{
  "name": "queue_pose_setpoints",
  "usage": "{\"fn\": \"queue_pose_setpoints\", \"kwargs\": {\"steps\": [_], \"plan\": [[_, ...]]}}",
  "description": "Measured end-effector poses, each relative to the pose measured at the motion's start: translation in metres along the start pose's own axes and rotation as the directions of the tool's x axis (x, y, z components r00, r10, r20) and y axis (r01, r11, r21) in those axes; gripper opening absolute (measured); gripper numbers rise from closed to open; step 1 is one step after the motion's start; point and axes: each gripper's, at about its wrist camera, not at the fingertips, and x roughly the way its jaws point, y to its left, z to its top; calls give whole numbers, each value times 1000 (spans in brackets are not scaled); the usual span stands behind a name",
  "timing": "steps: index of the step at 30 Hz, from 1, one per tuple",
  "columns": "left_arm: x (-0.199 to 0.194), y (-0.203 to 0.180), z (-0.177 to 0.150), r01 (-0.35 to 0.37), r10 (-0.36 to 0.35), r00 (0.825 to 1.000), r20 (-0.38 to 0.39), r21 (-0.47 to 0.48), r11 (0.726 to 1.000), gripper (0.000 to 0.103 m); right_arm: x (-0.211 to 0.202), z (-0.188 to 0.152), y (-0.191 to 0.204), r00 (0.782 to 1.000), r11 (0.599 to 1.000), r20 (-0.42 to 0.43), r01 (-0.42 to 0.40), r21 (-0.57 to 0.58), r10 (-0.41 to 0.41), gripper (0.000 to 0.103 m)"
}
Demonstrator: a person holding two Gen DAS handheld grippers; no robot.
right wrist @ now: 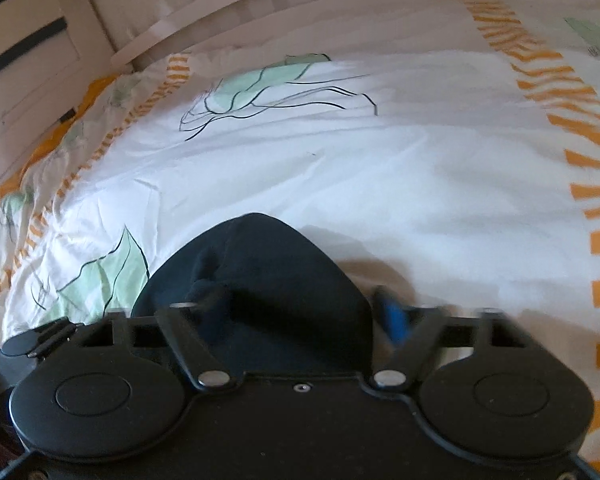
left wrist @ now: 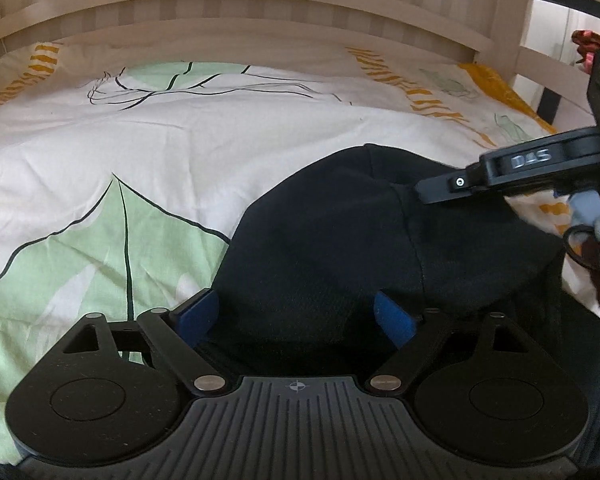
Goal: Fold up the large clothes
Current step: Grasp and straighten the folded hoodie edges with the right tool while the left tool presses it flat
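Bedding: printed duvet under a slatted headboard.
Left wrist view: dark garment on the duvet; left gripper released, spread astride its near edge.
Right wrist view: right gripper half-closed around a garment fold; grip unconfirmed, blurred.
Advice: pinch both corners before lifting evenly.

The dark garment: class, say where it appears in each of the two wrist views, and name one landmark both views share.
Left wrist view: the dark garment fills the lower centre and right, reaching back between the blue pads.
Right wrist view: the dark garment sits at lower centre, a rounded mound just ahead of the claw.
Shared landmark: the green leaf print on the bedcover, just left of the garment.
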Motion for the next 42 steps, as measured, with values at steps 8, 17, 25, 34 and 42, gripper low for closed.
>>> {"fn": "queue_pose_setpoints", "kwargs": {"steps": [8, 17, 25, 34, 42], "plan": [[-20, -11, -1, -35, 35, 999, -9, 66, 997, 85, -67, -9, 47, 980, 982, 193, -17, -189, 54, 14], [-79, 0, -28, -6, 6, 1000, -24, -29, 1000, 85, -177, -76, 117, 935, 880, 262, -95, -465, 239, 14], [-159, 13, -79, 43, -44, 999, -27, -37, 998, 85, -229, -169, 162, 953, 764, 125, -137, -630, 275, 14], [-222, 17, -130, 185, -176, 974, -143, 49, 982, 85, -240, -239, 163, 983, 795, -56, -173, -581, 173, 31], [-257, 21, -127, 255, -255, 961, -103, -7, 967, 86, -257, -217, 129, 980, 970, 60, -178, -165, 191, 72]]}}
